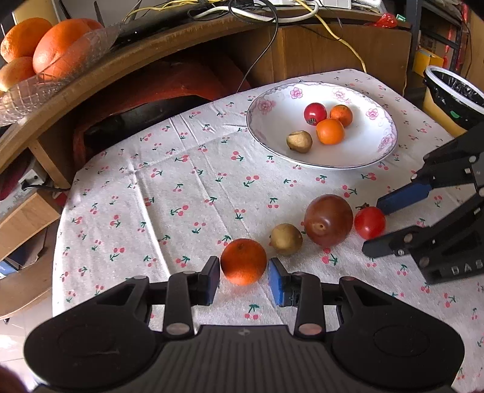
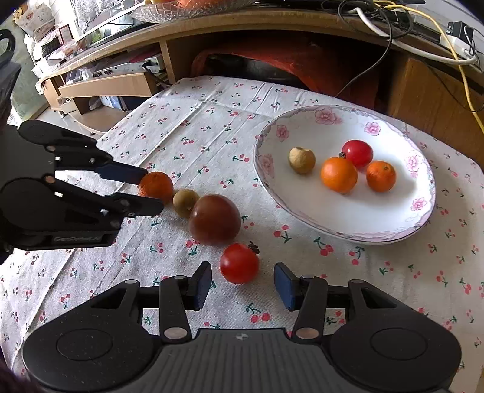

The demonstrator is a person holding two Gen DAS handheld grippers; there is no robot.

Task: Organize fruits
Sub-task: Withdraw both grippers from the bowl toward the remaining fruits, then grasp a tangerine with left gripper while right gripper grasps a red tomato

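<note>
Fruits lay in a short row on the table's cherry-print cloth point(image 1: 187, 193), just in front of the flowered plate point(image 1: 272, 142): a small orange point(image 1: 243, 261), a brownish longan point(image 1: 286, 238), a dark plum point(image 1: 328, 219) and a cherry tomato point(image 1: 369, 222). Four more sat on the plate: a red tomato point(image 2: 357, 153), two small oranges point(image 2: 338, 174) and another longan point(image 2: 302, 160).

You held your left gripper point(image 1: 243, 279) low over the cloth, fingers wide, with the small orange between the blue pads and a sliver of gap on each side. Your right gripper point(image 2: 242, 285) sat at the row's other end, fingers also wide, bracketing the cherry tomato without touching it.

Between the row and the plate the cloth lay bare, and more bare cloth stretched left of the plate toward the table's far edge. Behind the plate ran a wooden shelf point(image 1: 145, 48) tangled with cables point(image 1: 272, 12), bearing a glass bowl point(image 1: 36, 87) of large oranges. A bin point(image 1: 453, 96) with a black liner stood to the plate's right.
</note>
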